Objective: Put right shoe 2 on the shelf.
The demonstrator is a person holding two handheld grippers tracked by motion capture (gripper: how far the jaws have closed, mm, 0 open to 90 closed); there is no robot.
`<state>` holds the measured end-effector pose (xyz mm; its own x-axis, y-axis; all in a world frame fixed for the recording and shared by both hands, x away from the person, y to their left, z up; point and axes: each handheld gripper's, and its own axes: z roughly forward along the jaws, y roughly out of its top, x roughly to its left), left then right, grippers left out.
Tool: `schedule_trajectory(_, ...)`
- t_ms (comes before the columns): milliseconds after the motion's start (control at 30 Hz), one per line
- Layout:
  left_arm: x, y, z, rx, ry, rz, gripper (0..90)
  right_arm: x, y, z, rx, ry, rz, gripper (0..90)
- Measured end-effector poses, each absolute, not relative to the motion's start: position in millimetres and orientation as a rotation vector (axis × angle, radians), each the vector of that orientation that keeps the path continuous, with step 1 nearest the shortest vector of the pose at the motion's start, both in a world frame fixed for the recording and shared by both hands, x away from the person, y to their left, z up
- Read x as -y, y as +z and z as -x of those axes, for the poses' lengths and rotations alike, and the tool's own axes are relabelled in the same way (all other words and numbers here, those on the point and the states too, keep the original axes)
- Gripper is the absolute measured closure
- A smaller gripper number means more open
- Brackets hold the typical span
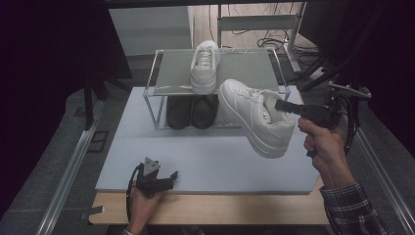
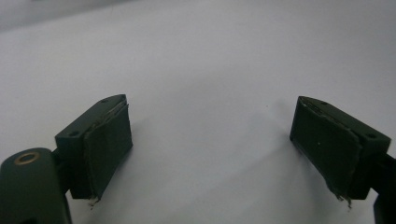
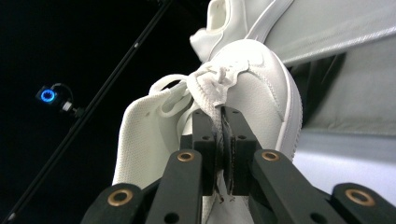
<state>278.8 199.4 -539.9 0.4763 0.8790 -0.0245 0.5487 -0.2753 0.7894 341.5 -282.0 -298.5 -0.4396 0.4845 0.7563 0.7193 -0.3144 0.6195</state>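
A white sneaker (image 1: 254, 117) hangs in the air above the grey mat, toe pointing to the rack, held up by my right gripper (image 1: 283, 106), which is shut on the rim of its collar. In the right gripper view the two pads (image 3: 223, 140) pinch the collar fabric of that white sneaker (image 3: 252, 93). A second white sneaker (image 1: 204, 66) stands on the top shelf of the wire shoe rack (image 1: 161, 85). A pair of dark shoes (image 1: 192, 111) sits under that shelf. My left gripper (image 1: 166, 181) rests open at the mat's front edge, nothing between its fingers (image 2: 107, 149).
The grey mat (image 1: 147, 156) covers most of the wooden table (image 1: 210, 208). Metal rails run along both sides of the table, the left rail (image 1: 68, 171) being close to my left hand. Cables and a stand crowd the far right behind the rack.
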Motion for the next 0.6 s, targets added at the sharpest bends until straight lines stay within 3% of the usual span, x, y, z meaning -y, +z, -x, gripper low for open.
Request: schedule_trajectory(600, -199, -540, -279, -1.184, 0.548, -1.959, 12.1, 275, -295, -392, 1.689, -1.891, 1.718, 85.1)
